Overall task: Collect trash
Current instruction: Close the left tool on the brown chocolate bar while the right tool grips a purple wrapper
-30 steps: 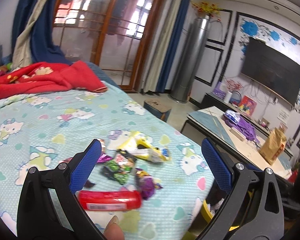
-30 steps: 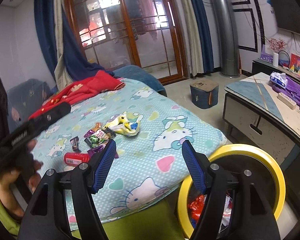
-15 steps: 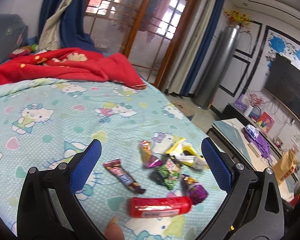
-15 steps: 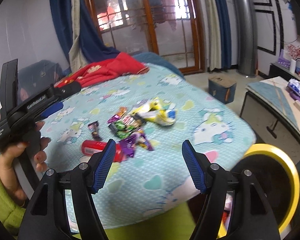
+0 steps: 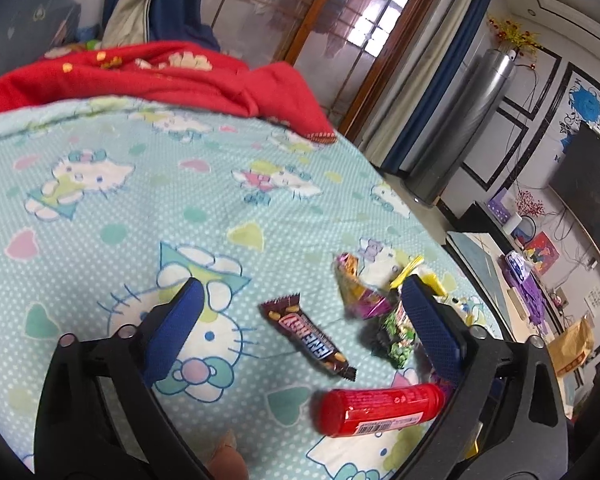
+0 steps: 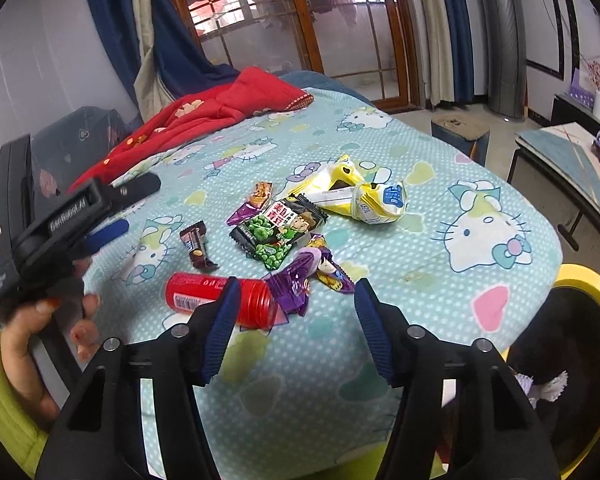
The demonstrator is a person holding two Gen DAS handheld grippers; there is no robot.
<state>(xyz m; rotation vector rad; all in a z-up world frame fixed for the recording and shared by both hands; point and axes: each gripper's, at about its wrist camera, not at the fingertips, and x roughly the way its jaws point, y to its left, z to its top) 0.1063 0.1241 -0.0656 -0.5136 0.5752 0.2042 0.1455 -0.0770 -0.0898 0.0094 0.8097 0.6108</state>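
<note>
Trash lies in a loose pile on the Hello Kitty bedsheet (image 5: 148,208): a red tube (image 5: 380,406) (image 6: 220,298), a brown candy bar wrapper (image 5: 308,336) (image 6: 198,246), a green snack packet (image 5: 398,336) (image 6: 278,232), a purple wrapper (image 6: 300,276), an orange-purple wrapper (image 5: 354,284) and a yellow-white packet (image 6: 360,196). My left gripper (image 5: 300,284) (image 6: 134,206) hovers over the brown wrapper, jaws closing, pads touching nothing. My right gripper (image 6: 297,282) hangs above the purple wrapper and the tube's cap. Its jaws are closing too, without pressing on anything.
A red blanket (image 6: 204,116) lies at the far end of the bed. A yellow-rimmed bin (image 6: 580,340) with trash inside stands off the bed's right corner. Beyond are a low table (image 6: 572,160), a small stool (image 6: 460,136) and a wall TV (image 5: 588,184).
Both grippers have come lower and closer to the pile. The left has swung so the brown wrapper sits between its fingers. The right has left the bin and its jaws have narrowed.
</note>
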